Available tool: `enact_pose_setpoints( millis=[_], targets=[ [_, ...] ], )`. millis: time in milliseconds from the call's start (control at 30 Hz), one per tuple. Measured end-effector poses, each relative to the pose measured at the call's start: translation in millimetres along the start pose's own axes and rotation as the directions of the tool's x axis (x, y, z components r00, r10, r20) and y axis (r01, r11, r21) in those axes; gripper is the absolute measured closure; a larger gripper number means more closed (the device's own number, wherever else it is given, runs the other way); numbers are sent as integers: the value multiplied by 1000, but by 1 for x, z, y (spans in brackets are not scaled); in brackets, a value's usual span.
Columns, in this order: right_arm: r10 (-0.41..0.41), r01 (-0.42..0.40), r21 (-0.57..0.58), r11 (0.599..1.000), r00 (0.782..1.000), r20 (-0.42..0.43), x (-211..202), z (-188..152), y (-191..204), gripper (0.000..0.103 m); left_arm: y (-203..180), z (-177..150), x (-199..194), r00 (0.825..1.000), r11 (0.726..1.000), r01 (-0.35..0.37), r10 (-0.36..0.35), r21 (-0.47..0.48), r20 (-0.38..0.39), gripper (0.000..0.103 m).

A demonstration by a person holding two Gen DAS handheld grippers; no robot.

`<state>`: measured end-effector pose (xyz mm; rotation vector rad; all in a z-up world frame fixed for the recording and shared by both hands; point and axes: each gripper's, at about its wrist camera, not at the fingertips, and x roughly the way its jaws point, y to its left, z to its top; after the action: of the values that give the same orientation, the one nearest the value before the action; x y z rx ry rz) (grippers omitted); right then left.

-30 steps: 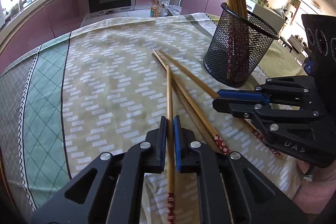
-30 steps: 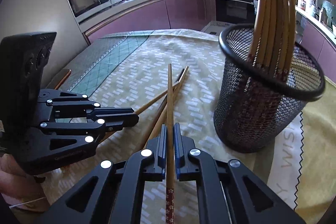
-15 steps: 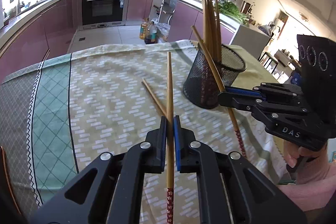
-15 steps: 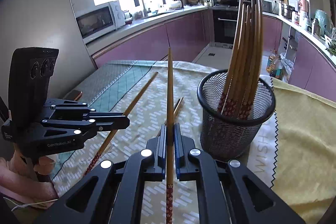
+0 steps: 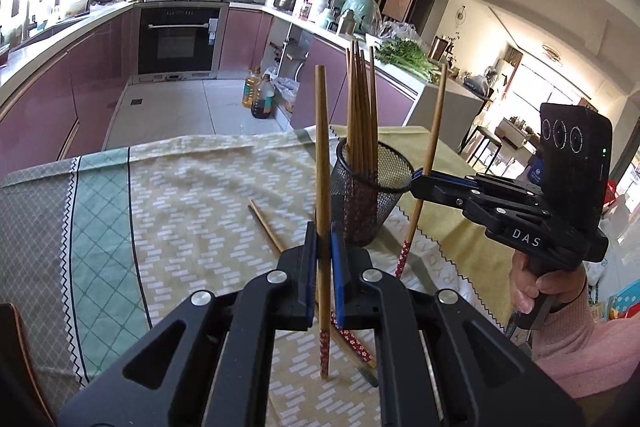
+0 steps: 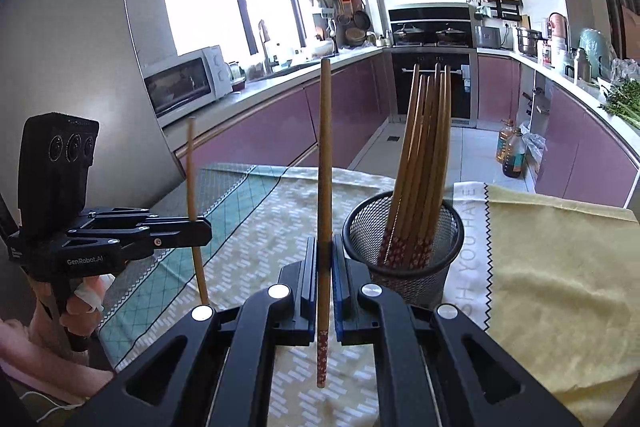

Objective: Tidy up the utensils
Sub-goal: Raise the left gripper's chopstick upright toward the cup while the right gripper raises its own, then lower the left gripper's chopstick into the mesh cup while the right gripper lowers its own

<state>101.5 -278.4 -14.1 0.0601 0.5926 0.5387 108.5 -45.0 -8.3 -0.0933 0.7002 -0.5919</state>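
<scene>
Both claws are pinched tight, each on one wooden chopstick. Left gripper [image 5: 324,267] holds its chopstick [image 5: 322,155] low down, just above the red flowery end, so the stick points up. Right gripper [image 6: 325,287] holds its chopstick [image 6: 325,163] the same way.

These sticks look light, thin and stiff. They are smooth, so I think they could slip or spin in a loose pinch. Holding nearer the middle should keep them steadier.

Close by stands the black mesh holder [image 6: 404,283], full of chopsticks. Two more lie on the patterned tablecloth [image 5: 192,211].
</scene>
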Motion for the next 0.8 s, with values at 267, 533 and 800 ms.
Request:
enact_pose_setpoints(
  millis=[267, 533, 800],
  targets=[
    [0, 0, 10, 1000, 999, 48, -12, 9, -7, 97, -2, 16, -13, 998, 1000, 29, -29, 1, 54, 96],
    [-14, 12, 18, 1000, 996, 87, -21, 18, -10, 97, -14, 38, -13, 995, 998, 52, -54, 23, 88, 96],
    [-28, 26, 18, 999, 992, 123, -30, 28, -14, 97, -28, 62, -13, 989, 996, 74, -80, 52, 125, 96]
  ],
)
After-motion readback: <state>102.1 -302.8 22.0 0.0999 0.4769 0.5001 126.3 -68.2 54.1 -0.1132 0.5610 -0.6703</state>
